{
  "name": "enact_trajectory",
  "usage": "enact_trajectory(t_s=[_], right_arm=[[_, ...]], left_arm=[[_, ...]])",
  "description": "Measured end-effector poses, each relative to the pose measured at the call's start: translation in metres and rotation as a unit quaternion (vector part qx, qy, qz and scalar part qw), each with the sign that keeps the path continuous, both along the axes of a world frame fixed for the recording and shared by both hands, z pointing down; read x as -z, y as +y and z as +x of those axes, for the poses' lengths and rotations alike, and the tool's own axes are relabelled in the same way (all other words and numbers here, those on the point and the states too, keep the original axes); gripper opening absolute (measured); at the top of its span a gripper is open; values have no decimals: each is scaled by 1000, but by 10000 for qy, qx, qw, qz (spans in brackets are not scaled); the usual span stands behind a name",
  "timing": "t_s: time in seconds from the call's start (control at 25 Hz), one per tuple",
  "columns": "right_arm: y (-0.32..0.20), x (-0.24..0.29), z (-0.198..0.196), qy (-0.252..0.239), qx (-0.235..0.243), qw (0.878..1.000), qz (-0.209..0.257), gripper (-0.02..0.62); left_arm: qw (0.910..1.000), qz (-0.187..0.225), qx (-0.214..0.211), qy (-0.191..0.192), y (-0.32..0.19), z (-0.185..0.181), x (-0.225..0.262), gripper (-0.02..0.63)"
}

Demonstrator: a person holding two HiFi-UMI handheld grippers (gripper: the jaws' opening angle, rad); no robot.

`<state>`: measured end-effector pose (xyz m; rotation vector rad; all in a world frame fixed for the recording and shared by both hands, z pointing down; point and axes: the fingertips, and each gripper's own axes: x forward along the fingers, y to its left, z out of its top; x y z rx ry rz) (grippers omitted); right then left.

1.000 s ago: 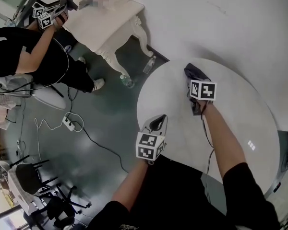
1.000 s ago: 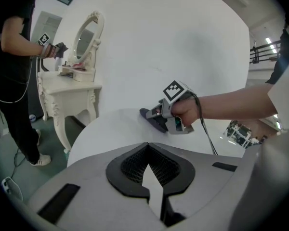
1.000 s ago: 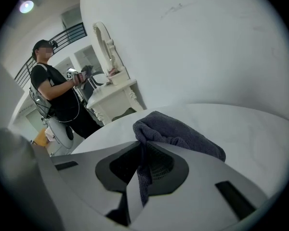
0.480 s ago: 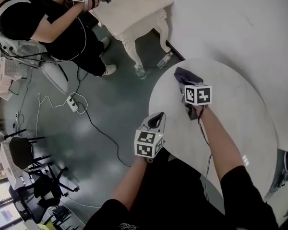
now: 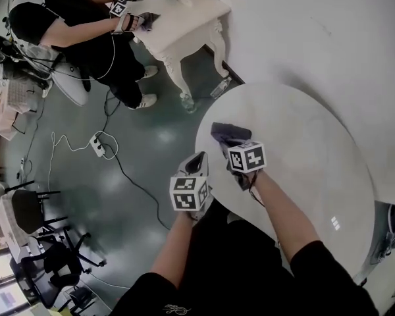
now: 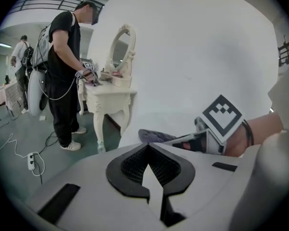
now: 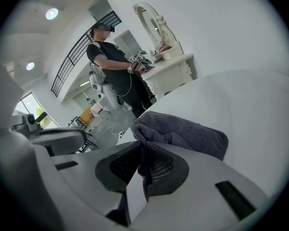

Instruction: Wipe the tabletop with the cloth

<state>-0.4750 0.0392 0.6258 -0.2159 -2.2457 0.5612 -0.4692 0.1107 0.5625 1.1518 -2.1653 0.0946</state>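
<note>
A dark grey cloth (image 5: pixel 225 133) lies bunched on the round white table (image 5: pixel 309 170), close to its left edge. My right gripper (image 5: pixel 232 145) is shut on the cloth's near end, and the cloth (image 7: pixel 183 133) spreads forward from its jaws (image 7: pixel 143 165) over the tabletop (image 7: pixel 250 105). At the table's left rim my left gripper (image 5: pixel 196 163) hovers, shut and holding nothing. In the left gripper view, past that gripper (image 6: pixel 149 174), the cloth (image 6: pixel 153 135) and the right gripper's marker cube (image 6: pixel 222 117) show.
A white dressing table (image 5: pixel 184 25) with a mirror stands beyond the table's left side. A person in black (image 5: pixel 66 31) works there with grippers. Two bottles (image 5: pixel 188 101) stand on the floor nearby. A power strip (image 5: pixel 97 145) and cables lie left; chairs (image 5: pixel 26 216) at lower left.
My right gripper has dragged the cloth across the tabletop toward the left edge and nearer to me. The left gripper kept close to the rim, still shut.
</note>
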Motion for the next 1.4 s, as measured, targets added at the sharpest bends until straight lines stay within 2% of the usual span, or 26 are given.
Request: enact_trajectory(t_s=[0.16, 0.44, 0.68, 1.0, 1.28, 1.4], right_arm=[[12, 1, 32, -53, 375, 9993, -47, 34], [12, 1, 90, -99, 465, 9989, 58, 34], [-1, -1, 146, -141, 298, 9994, 95, 34], [-21, 1, 234, -112, -244, 9996, 28, 34], [-35, 0, 290, -275, -402, 9979, 419, 34], [-33, -4, 308, -265, -469, 9971, 538, 34]], left_arm=[[10000, -22, 84, 24, -8, 3, -1, 8], [9994, -154, -273, 147, -35, 44, -8, 8], [9977, -230, -626, 87, -54, 84, -11, 8], [9907, -370, -1312, -25, -89, 156, -4, 8], [9844, -570, -1661, -88, -92, 235, -11, 8], [9801, -684, -1865, -28, -82, 256, -20, 8]])
